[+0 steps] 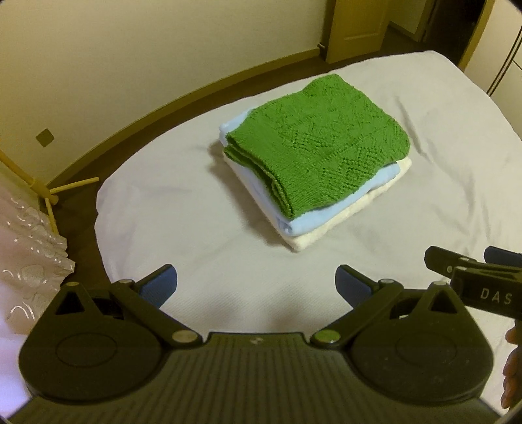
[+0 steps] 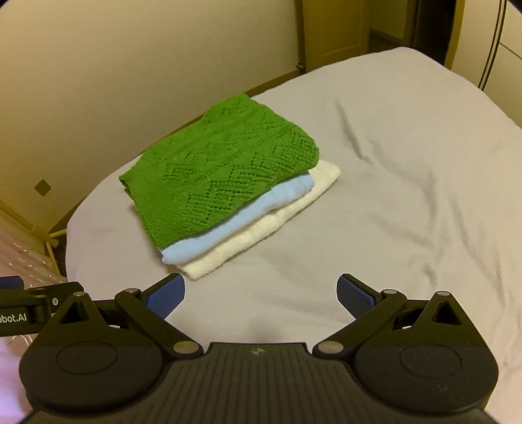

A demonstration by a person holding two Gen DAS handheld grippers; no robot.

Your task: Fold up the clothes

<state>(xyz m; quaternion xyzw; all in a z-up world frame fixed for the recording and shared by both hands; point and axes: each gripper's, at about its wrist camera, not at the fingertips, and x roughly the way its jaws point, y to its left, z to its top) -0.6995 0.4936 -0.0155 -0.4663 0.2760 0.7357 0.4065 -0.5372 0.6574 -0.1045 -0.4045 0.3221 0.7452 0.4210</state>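
A folded green knitted garment (image 1: 313, 143) (image 2: 215, 169) lies on top of a folded light blue garment (image 1: 332, 215) (image 2: 248, 228), which rests on a folded cream one (image 1: 352, 225) (image 2: 277, 234). The stack sits in the middle of a white sheet (image 1: 195, 228) (image 2: 407, 195). My left gripper (image 1: 256, 287) is open, held back from the stack's near corner with nothing between its blue pads. My right gripper (image 2: 261, 295) is open too, just short of the stack's near corner. The right gripper's body (image 1: 479, 283) shows at the left wrist view's right edge.
The sheet's left edge drops to a dark floor (image 1: 84, 195) along a cream wall (image 1: 98, 65). A wooden stand (image 1: 49, 192) and patterned white fabric (image 1: 29, 254) are at the left. A door (image 1: 355, 29) stands at the back. A hand (image 1: 512, 368) is at the right edge.
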